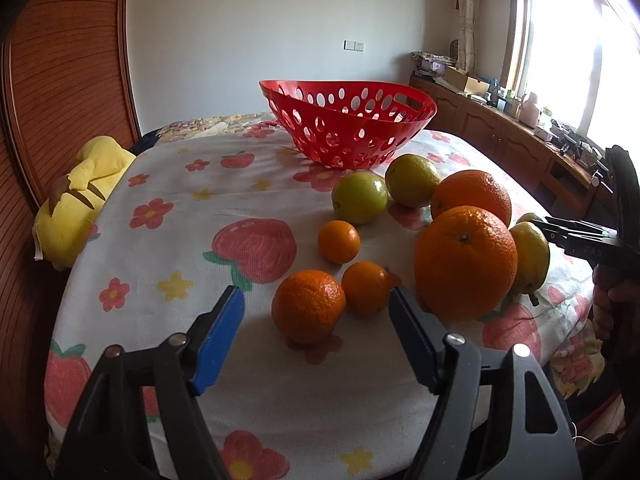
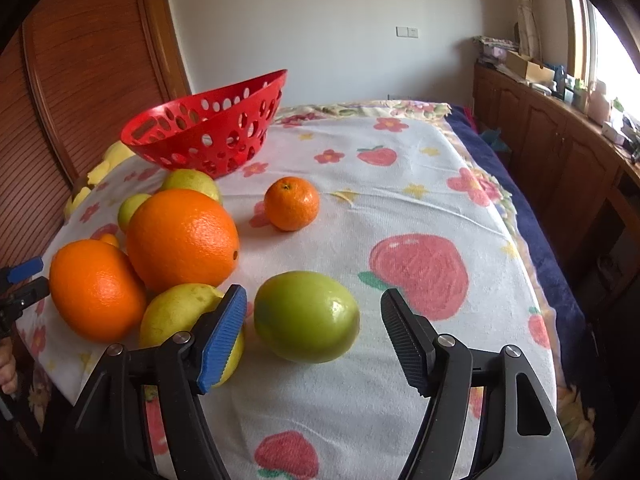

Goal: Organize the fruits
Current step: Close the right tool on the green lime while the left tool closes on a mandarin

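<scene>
Resting on a fruit-print cloth (image 1: pixel 256 184), a red perforated basket (image 1: pixel 348 128) stands empty at the far side, with loose fruit grouped before it. Left gripper (image 1: pixel 316 300): jaws spread wide, holding nothing, a small orange (image 1: pixel 308 306) lying on the cloth between and just beyond the tips. Right gripper (image 2: pixel 314 304): jaws likewise apart, framing a green fruit (image 2: pixel 306 316) without visible contact. Two large oranges (image 2: pixel 180 236) touch each other; a yellow-green pear (image 2: pixel 180 314) lies just beside them, behind the blue finger pad (image 2: pixel 224 336). A lone mandarin (image 2: pixel 292 203) sits apart.
</scene>
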A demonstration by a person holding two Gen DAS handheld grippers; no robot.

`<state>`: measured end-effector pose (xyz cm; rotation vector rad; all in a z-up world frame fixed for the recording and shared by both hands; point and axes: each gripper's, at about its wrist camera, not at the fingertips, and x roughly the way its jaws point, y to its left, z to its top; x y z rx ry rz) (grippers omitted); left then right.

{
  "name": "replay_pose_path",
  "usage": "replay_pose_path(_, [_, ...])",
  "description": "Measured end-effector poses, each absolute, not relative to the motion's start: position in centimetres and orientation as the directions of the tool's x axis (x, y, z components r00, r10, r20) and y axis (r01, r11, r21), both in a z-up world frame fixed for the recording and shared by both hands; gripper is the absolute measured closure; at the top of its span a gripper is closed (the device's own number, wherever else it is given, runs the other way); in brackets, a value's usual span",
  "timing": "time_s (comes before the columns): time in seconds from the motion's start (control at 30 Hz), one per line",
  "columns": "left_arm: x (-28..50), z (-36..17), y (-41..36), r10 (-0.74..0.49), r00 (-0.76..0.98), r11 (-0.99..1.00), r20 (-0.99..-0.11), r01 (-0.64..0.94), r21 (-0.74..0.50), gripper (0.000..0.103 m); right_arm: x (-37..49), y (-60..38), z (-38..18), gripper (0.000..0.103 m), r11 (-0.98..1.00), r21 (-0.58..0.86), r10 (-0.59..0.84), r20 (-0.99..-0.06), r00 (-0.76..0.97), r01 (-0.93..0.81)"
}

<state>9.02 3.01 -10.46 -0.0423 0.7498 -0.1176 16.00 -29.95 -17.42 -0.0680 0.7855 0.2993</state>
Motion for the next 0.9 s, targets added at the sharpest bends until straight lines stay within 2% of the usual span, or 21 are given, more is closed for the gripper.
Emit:
replay_pose_path(0.13, [9.6, -11.2, 3.1, -0.114, 0.713, 0.994, -0.692, 0.084, -0.076, 0.036, 16.6, -30.3, -17.7, 0.032, 0.952, 0.076, 0.259, -0.713, 0.651, -0.296])
replay_pose_path(0.27, [9.9, -11.6, 3.1, -0.120, 0.707, 0.993, -0.697, 0.086, -0.084, 0.045, 16.9, -30.4, -17.7, 0.033, 0.948, 0.088, 0.272, -0.722, 0.637, -0.305])
replay_pose_path(0.3, [9.9, -11.7, 3.1, -0.121, 0.706, 0.993, -0.698, 0.086, -0.085, 0.047, 16.9, -30.6, -17.8, 0.034, 0.945, 0.102, 0.284, -0.723, 0.630, -0.310])
replay_pose_path(0.37, [10.0, -11.9, 3.1, -0.117, 0.704, 0.993, -0.701, 0.083, -0.082, 0.049, 17.0, -30.7, -17.8, 0.045, 0.937, 0.131, 0.315, -0.721, 0.618, -0.324])
replay_pose_path(0.53, [10.3, -12.4, 3.2, -0.116, 0.696, 0.993, -0.708, 0.079, -0.085, 0.049, 16.5, -30.2, -17.8, 0.045, 0.940, 0.069, 0.283, -0.706, 0.649, -0.334])
replay_pose_path(0.7, [10.4, -12.4, 3.3, -0.118, 0.695, 0.993, -0.709, 0.077, -0.090, 0.055, 16.2, -30.3, -17.1, 0.045, 0.947, 0.008, 0.237, -0.694, 0.680, -0.322])
replay_pose_path(0.9, [10.5, -12.4, 3.4, -0.115, 0.699, 0.993, -0.706, 0.071, -0.092, 0.056, 15.9, -30.2, -17.4, 0.045, 0.946, -0.034, 0.208, -0.698, 0.685, -0.322])
